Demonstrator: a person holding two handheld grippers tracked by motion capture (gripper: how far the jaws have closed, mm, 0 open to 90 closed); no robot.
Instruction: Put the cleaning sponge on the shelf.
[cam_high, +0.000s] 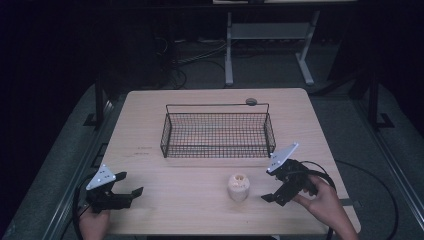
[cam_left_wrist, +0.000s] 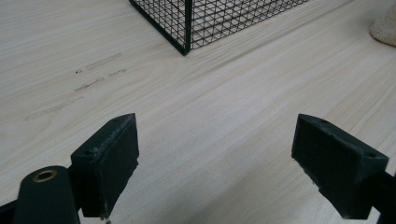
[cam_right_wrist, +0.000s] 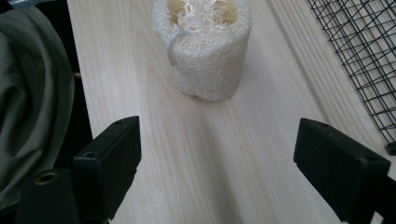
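A pale loofah piece (cam_high: 238, 187) stands upright on the wooden table (cam_high: 210, 210), in front of a black wire basket (cam_high: 218, 134). My right gripper (cam_high: 271, 189) is just right of the loofah and aimed at it, open with nothing between its jaws. In the right gripper view the loofah (cam_right_wrist: 203, 46) stands a short way ahead of the open jaws. My left gripper (cam_high: 129, 184) rests open near the table's front left corner. A corner of the basket (cam_left_wrist: 187, 28) lies ahead of it in the left gripper view, with the loofah's edge (cam_left_wrist: 385, 29) at the far right.
The basket holds nothing and has a thin handle bar (cam_high: 217, 105) along its back. A small grey disc (cam_high: 251, 101) lies behind it. Olive cloth (cam_right_wrist: 32, 93) hangs past the table edge in the right gripper view. A metal frame (cam_high: 270, 35) stands on the floor beyond the table.
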